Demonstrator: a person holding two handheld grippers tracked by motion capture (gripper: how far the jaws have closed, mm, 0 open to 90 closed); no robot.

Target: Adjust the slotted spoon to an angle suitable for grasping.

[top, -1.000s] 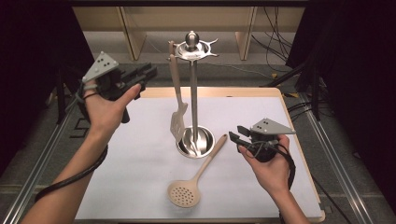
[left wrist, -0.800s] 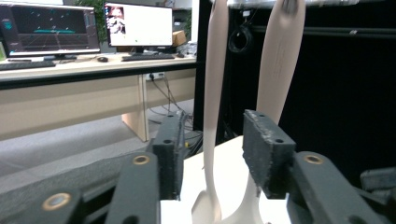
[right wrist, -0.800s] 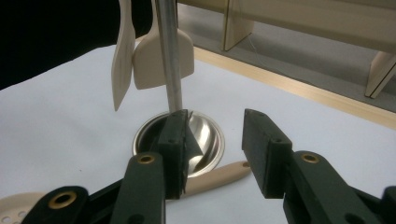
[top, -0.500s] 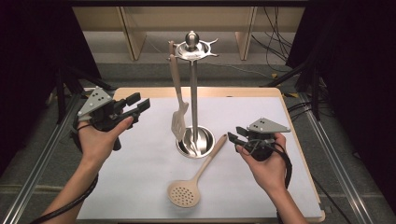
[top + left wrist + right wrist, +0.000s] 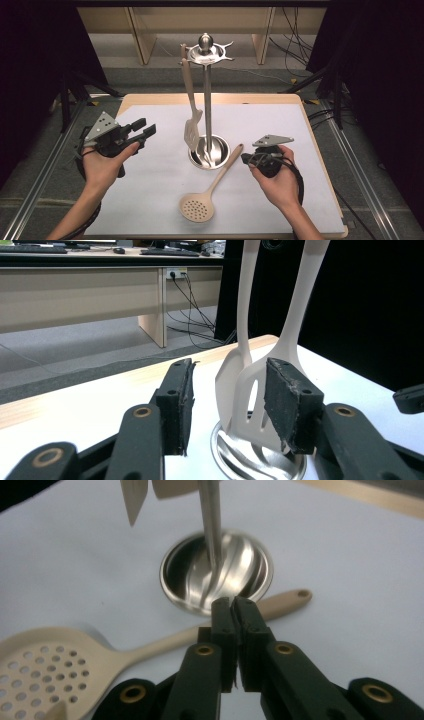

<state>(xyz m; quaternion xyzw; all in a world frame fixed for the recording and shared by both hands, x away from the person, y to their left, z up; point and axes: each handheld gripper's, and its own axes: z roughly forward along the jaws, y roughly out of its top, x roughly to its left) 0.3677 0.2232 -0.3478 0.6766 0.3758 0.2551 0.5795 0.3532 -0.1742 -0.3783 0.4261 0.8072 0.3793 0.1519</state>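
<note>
The slotted spatula (image 5: 192, 131) hangs from a hook at the top of the steel utensil stand (image 5: 207, 100), its blade just above the stand's round base, and nothing touches it. The skimmer spoon (image 5: 207, 192) lies flat on the white mat (image 5: 150, 200), its handle end just beside the base and its perforated bowl toward the person.

The left gripper (image 5: 140, 129) has come down and back from up near the spatula's handle a second ago; now it sits low over the mat's left side, well apart from the stand, jaws wide open and empty. To my eye that hand has finished hanging the spatula and is clearing away.

The right gripper (image 5: 246, 159) has barely shifted. It hovers just beside the skimmer's handle, jaws closed together on nothing. In the right gripper view (image 5: 233, 611) the handle lies just past its tips. I judge the skimmer is next to be picked up, and those jaws must open first.
</note>
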